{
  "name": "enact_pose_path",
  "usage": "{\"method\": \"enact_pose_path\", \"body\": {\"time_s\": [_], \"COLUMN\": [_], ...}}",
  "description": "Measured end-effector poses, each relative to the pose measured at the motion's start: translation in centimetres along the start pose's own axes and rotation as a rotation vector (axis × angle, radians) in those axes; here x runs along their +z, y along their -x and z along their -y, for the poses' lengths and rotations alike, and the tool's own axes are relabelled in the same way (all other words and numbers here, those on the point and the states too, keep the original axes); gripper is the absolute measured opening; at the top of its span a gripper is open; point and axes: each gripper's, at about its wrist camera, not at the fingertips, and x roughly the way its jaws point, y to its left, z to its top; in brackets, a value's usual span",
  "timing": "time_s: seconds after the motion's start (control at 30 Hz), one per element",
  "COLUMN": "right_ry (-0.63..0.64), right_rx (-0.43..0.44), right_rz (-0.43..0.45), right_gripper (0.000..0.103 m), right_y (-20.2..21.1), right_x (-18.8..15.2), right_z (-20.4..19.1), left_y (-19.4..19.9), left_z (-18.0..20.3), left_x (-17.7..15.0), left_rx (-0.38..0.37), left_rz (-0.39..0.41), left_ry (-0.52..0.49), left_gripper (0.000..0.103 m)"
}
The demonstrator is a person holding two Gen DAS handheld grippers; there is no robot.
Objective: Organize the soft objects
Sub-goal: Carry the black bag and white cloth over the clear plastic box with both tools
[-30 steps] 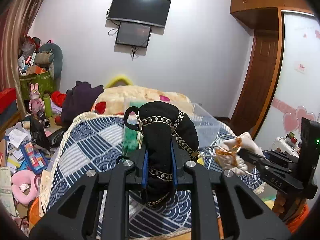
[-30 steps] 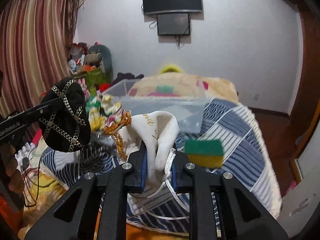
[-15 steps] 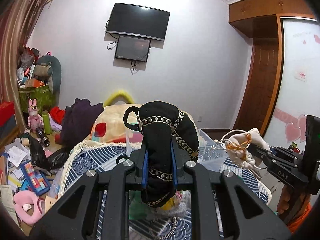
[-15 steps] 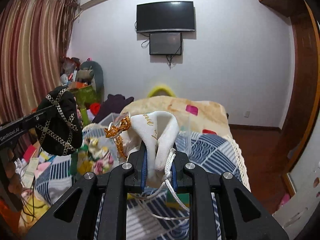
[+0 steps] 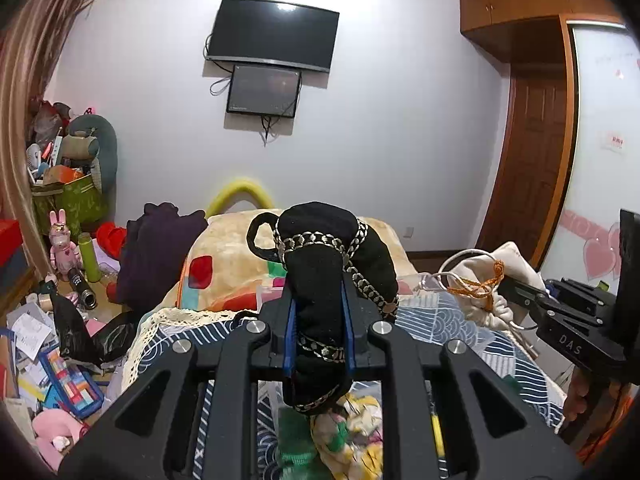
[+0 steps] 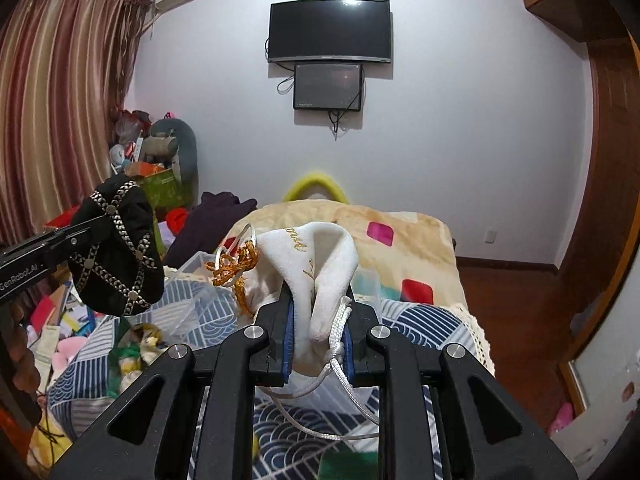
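Left of the clear plastic bin (image 6: pixel 200 276): left hand-held gripper (image 5: pixel 318 332) clamped on a black chain-trimmed pouch (image 5: pixel 332 276), held aloft above the bed (image 5: pixel 460 320), lower end hanging over a heap of yellow and green soft items (image 5: pixel 344 436). In the right wrist view, same pouch (image 6: pixel 116 252) seen raised, just left of the bin.

Right of the bin: right hand-held gripper (image 6: pixel 318 336) clamped on a white drawstring pouch (image 6: pixel 316 268), orange cord (image 6: pixel 234 268) and white drawstring (image 6: pixel 340 384) dangling loose below.

Step judged in hand: carrying both pouches to the bin for deposit. Recommended: bring each pouch squarely over the bin opening before parting the jaws; lower until the fabric sags inside; release one side at a time. Risk noted: trailing drawstring likely to snag on the bin rim or on a finger. Bin contents not discernible.
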Motion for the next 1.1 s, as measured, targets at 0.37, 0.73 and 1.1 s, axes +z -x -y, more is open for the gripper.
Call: {"method": "enact_pose_path", "body": {"time_s": [0.37,0.73,1.1], "right_ry": [0.046,0.094,0.188], "right_rx": [-0.01,-0.002,0.03], "right_rz": [-0.073,-0.214,-0.306], "right_gripper": [0.017,0.017,0.019], "right_y": [-3.5,-6.8,-7.7], "right_x": [0.1,-0.9,-1.6], "right_z": [-0.5,-0.6,-1.5], "left_y": [-5.6,-9.6,-9.5], "left_z": [-0.5,0.5,1.1], "left_x": [-0.5,-1.4,-1.7], "left_rx": [-0.028,-0.042,0.002], "left_rz": [-0.151,-0.342,-0.348], "left_ry": [-0.004,-0.063,-0.104], "left_gripper": [0.018,0.018,0.033]}}
